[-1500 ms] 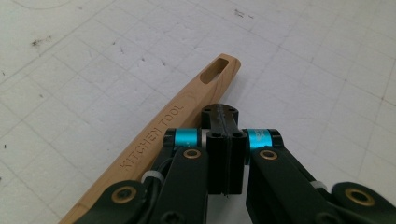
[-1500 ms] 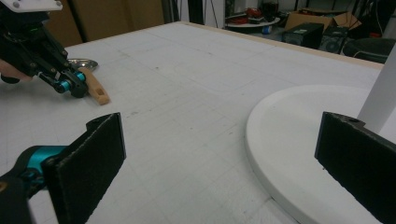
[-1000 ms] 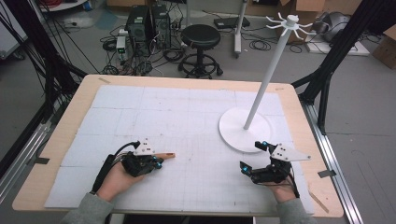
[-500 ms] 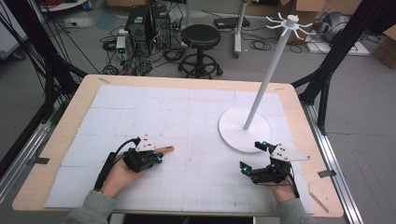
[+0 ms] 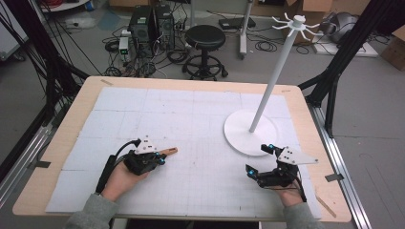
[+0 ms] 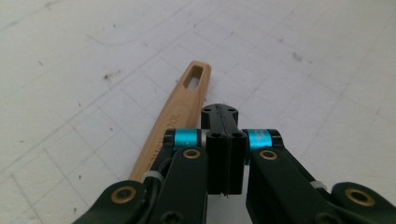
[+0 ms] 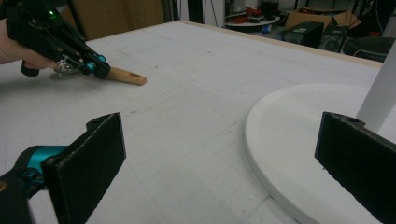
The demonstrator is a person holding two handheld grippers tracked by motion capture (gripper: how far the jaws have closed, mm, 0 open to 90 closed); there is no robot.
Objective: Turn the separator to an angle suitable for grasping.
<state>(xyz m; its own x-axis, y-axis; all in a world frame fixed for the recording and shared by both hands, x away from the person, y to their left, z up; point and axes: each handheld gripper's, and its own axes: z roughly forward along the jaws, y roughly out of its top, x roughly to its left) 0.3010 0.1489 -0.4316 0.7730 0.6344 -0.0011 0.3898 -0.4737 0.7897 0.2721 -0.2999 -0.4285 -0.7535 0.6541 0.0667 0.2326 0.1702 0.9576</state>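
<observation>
Left tool (image 5: pixel 160 159) pinched shut, empty, just beside slim tan wooden handle with slotted end (image 6: pixel 180 109) lying flat on white gridded bench (image 5: pixel 191 119). Right tool (image 5: pixel 260 160) gaping wide, empty, near round white stand base (image 7: pixel 299 140); bare mat between.

The counter (image 5: pixel 86 102) carries one wooden handle (image 6: pixel 180 109), lying near its left front part, and one white stand (image 5: pixel 250 131) with a round base and a single upright pole, toward its right edge. Two grippers are over it, the left gripper (image 5: pixel 157 158) at the wooden handle and the right gripper (image 5: pixel 258 160) near the front right corner, each in one hand. On the floor beyond the far edge stands one black round stool (image 5: pixel 205 38).
</observation>
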